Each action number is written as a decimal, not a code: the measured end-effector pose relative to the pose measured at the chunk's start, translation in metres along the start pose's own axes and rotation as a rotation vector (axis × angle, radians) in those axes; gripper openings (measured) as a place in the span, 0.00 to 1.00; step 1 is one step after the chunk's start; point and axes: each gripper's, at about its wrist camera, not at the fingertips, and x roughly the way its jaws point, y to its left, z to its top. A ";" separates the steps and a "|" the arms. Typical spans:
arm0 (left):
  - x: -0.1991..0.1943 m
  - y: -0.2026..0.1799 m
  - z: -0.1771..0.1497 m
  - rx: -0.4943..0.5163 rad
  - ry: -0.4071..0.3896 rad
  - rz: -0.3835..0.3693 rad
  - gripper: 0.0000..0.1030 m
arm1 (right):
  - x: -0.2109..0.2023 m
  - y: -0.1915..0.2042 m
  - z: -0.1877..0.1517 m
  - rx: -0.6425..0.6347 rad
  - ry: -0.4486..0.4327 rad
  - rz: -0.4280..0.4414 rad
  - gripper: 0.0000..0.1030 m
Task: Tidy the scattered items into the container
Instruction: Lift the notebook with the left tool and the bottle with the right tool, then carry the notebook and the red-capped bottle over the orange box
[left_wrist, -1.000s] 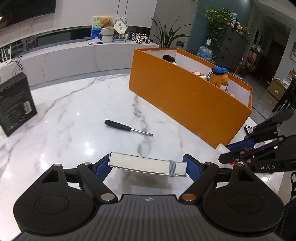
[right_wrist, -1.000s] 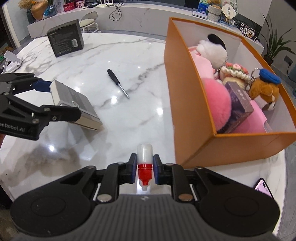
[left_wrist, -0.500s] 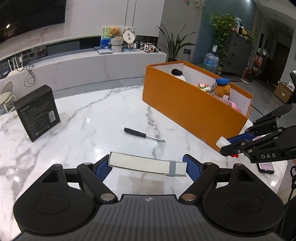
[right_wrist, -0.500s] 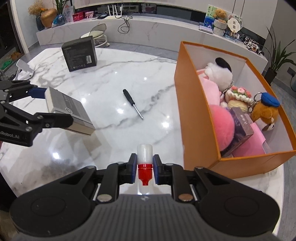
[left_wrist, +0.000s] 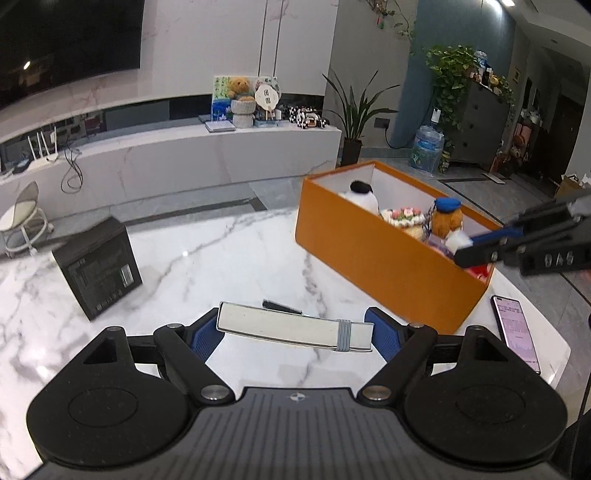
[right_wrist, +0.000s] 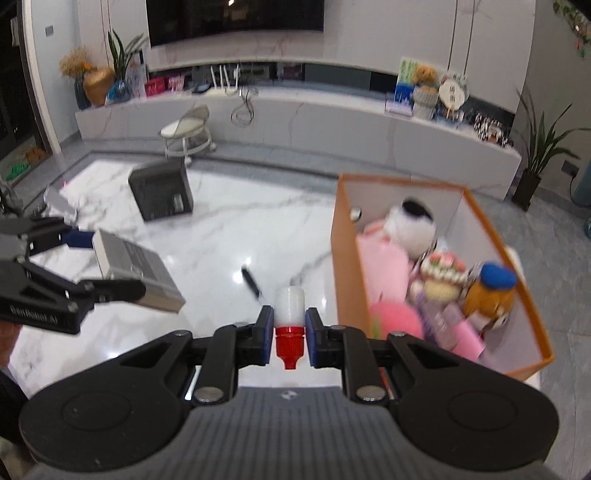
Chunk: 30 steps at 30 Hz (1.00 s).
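Observation:
My left gripper (left_wrist: 295, 328) is shut on a flat silver-white case (left_wrist: 295, 328) with a grey band, held crosswise above the marble table; it shows too in the right wrist view as the case (right_wrist: 136, 273). My right gripper (right_wrist: 290, 328) is shut on a small white bottle with a red cap (right_wrist: 290, 317), held in the air beside the near end of the orange box (right_wrist: 345, 266). The orange box (left_wrist: 376, 258) holds plush toys. A black screwdriver (right_wrist: 251, 282) lies on the table, mostly hidden behind the case in the left wrist view.
A black carton (left_wrist: 98, 267) stands on the table at the left; the same carton (right_wrist: 160, 194) shows in the right wrist view. A phone (left_wrist: 515, 332) with a lit screen lies near the table's right edge. A white chair (right_wrist: 186, 133) stands on the floor beyond the table.
Both grippers have risen with their loads, so the table looks farther away. The right gripper now shows over the box's near end in the left wrist view. The screwdriver has not moved.

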 end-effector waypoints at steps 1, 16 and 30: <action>-0.002 -0.001 0.004 0.005 -0.004 0.004 0.94 | -0.004 -0.001 0.005 0.003 -0.015 -0.001 0.19; -0.052 -0.032 0.107 0.101 -0.192 -0.015 0.94 | -0.073 -0.037 0.068 -0.008 -0.156 -0.093 0.19; -0.077 -0.097 0.206 0.219 -0.400 -0.144 0.94 | -0.146 -0.070 0.137 -0.055 -0.286 -0.231 0.19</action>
